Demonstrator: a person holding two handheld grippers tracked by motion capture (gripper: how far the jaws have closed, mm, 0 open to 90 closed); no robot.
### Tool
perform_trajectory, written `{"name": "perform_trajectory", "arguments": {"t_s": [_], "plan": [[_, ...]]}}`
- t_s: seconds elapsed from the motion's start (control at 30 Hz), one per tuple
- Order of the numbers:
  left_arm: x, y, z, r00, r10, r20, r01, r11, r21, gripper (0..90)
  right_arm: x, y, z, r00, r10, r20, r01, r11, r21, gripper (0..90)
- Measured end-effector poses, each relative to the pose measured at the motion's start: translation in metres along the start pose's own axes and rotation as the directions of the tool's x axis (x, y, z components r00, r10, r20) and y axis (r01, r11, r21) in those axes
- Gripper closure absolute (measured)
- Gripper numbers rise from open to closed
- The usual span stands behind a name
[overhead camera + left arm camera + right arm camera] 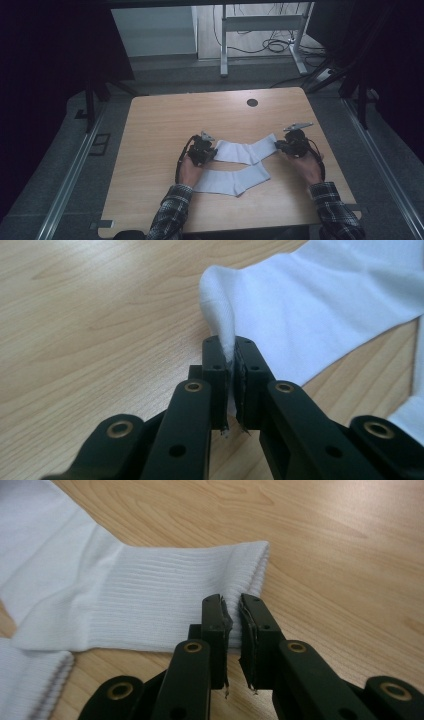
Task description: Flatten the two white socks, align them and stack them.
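Two white socks lie on the wooden table [165,125]. The upper sock [245,150] stretches between both grippers. My left gripper [214,149] is shut on its toe end, and the fabric [320,305] bunches up between the jaws of that gripper [232,347]. At the other end, my right gripper [278,145] stands over the ribbed cuff [150,595]. Its jaws [232,602] are closed to a narrow gap on the cuff's edge. The lower sock [232,181] lies flat just in front, untouched, and its edge shows in both gripper views [410,415] [30,685].
A dark round cable hole [252,102] sits near the table's far edge. Beyond the table stand a white desk frame [260,22] and floor cables [275,46]. Metal rails [75,170] run along both sides of the table on the floor.
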State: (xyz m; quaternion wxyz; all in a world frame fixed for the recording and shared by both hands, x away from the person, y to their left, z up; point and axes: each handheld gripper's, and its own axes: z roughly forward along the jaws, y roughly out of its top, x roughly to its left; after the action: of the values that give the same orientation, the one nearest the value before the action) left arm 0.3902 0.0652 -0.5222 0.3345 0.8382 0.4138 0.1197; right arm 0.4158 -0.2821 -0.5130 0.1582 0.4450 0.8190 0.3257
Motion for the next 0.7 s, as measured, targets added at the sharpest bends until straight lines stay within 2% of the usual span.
{"name": "perform_trajectory", "arguments": {"t_s": [0.23, 0.33, 0.63, 0.7], "plan": [[0.001, -0.001, -0.019, 1.0000, -0.001, -0.008, 0.000, 0.9992, -0.041, 85.0, 0.009, 0.005, -0.008, 0.9997, -0.019, -0.013, 0.018, 0.999, -0.028, 80.9], [0.002, -0.004, -0.033, 1.0000, -0.001, -0.007, 0.000, 0.9974, -0.072, 84.9, 0.013, 0.007, -0.013, 0.9993, -0.028, -0.024, 0.027, 0.999, -0.046, 80.9], [0.002, -0.021, -0.067, 0.9999, -0.013, 0.004, 0.013, 0.9920, -0.126, 84.9, 0.030, 0.008, -0.030, 0.9961, -0.069, -0.055, 0.063, 0.993, -0.098, 80.9], [0.001, -0.023, -0.070, 0.9999, -0.013, 0.005, 0.014, 0.9917, -0.128, 85.0, 0.033, 0.007, -0.033, 0.9953, -0.074, -0.062, 0.068, 0.992, -0.106, 80.9]]}}
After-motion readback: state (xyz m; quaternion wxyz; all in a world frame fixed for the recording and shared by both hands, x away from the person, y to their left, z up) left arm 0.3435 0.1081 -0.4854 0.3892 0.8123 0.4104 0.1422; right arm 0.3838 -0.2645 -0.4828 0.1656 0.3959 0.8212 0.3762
